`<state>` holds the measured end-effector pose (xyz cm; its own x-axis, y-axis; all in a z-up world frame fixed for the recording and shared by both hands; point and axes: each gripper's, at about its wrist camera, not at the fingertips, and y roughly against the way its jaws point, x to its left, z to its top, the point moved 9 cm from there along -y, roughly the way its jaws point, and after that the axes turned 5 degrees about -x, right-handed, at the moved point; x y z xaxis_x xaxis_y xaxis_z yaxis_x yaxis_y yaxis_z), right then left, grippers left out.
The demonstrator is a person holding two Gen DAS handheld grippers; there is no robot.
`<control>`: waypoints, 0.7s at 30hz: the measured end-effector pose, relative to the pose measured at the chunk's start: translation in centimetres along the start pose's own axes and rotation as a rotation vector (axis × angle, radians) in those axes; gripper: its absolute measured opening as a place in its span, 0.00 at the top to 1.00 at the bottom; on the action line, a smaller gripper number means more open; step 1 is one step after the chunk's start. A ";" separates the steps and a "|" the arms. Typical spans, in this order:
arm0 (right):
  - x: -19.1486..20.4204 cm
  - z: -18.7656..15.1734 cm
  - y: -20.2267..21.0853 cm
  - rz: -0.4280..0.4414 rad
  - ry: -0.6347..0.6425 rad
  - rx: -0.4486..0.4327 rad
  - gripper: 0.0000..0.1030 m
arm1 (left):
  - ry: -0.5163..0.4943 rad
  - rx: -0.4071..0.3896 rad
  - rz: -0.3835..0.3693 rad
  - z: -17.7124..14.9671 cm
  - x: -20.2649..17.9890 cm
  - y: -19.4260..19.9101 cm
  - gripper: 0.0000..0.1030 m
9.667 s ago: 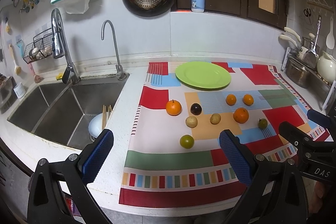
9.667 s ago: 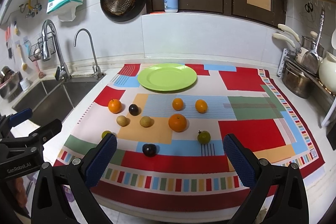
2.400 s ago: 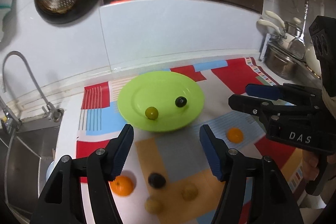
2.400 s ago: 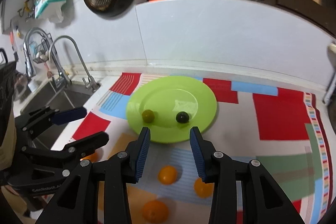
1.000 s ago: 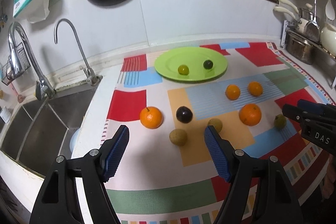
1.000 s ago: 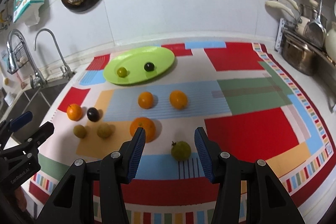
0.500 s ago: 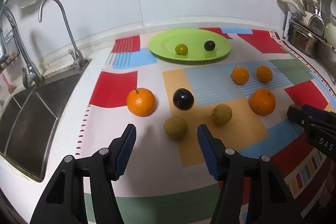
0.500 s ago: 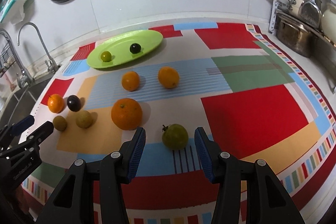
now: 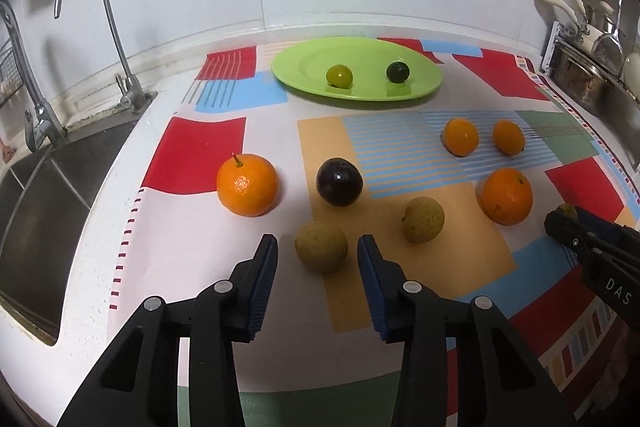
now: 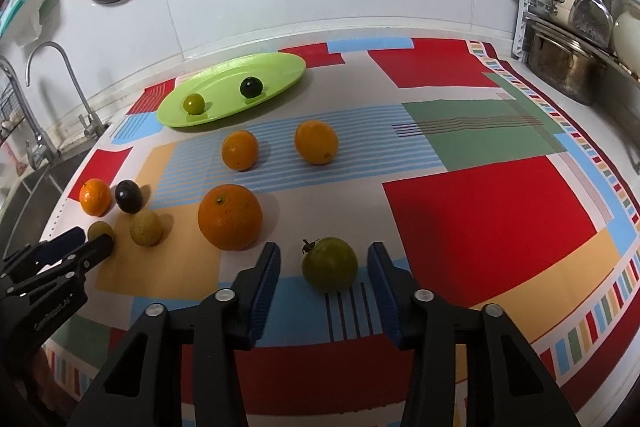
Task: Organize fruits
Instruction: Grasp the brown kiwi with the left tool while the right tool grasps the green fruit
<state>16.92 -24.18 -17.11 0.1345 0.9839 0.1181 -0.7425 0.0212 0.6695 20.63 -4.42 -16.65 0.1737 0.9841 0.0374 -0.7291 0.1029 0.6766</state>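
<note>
Between closing left tool point(image 9: 317, 255) pads: brown fruit point(image 9: 321, 246), untouched. Right tool point(image 10: 324, 264) closing round green fruit point(image 10: 329, 263), gaps remain.

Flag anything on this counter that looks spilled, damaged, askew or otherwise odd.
Nothing stands out. The round green plate sits flat on the patchwork cloth with a small yellow-green fruit and a small dark fruit on it. The other fruits lie whole and apart on the cloth. No spill shows.
</note>
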 end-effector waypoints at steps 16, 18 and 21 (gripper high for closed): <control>0.4 0.5 0.0 0.017 0.009 -0.005 0.71 | 0.020 0.021 -0.037 0.0 -0.5 -0.1 0.72; 0.5 0.7 0.2 0.031 0.007 -0.008 0.71 | 0.012 0.016 -0.039 0.1 -0.7 0.3 0.72; 0.6 0.9 0.4 0.041 0.014 -0.016 0.72 | 0.012 0.013 -0.045 0.2 -0.8 0.7 0.72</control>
<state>17.29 -23.79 -16.09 0.0945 0.9863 0.1352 -0.7577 -0.0168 0.6524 20.12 -5.11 -16.00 0.1980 0.9802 -0.0017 -0.7124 0.1451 0.6866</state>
